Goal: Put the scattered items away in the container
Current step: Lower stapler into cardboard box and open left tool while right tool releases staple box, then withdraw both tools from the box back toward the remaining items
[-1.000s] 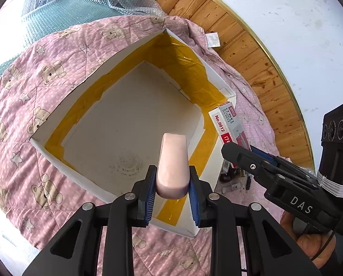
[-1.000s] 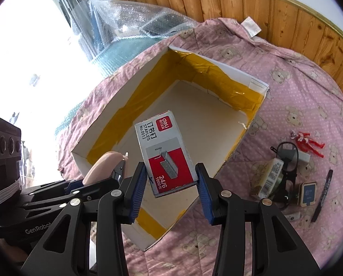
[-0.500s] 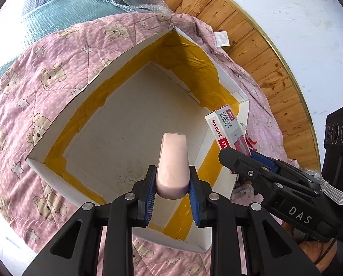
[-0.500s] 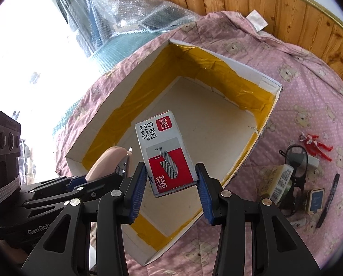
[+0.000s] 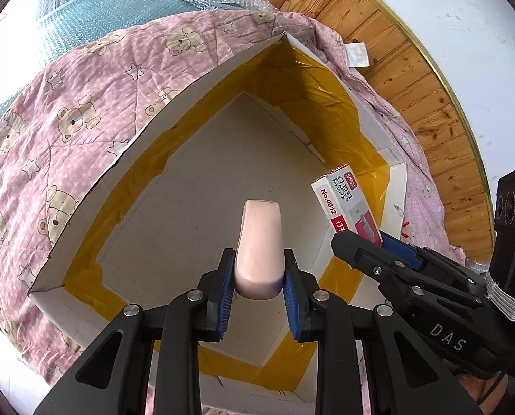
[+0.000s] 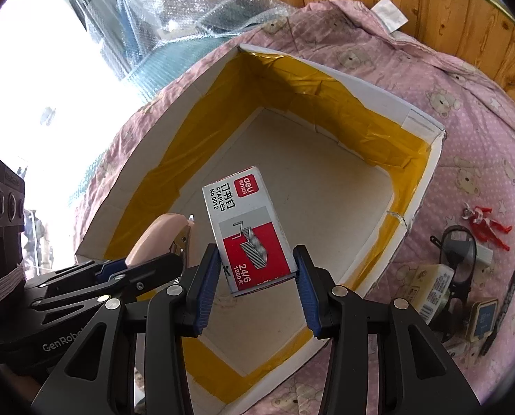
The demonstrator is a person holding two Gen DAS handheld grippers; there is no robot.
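Item: my left tongs [image 5: 258,269] clamp a pink stapler [image 5: 260,245]; my right tongs [image 6: 257,269] clamp a red-grey staple box [image 6: 249,228]. Both over the white, yellow-taped box [image 6: 420,186].

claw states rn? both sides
Left claw: closed on the pink stapler, above the box.
Right claw: closed on the staples box, also above the box.

A white cardboard box [image 6: 427,186] lined with yellow tape lies on a pink teddy-bear-patterned quilt [image 5: 67,110]; red-grey-white staples carton [image 6: 249,231], pale pink stapler [image 5: 259,245].
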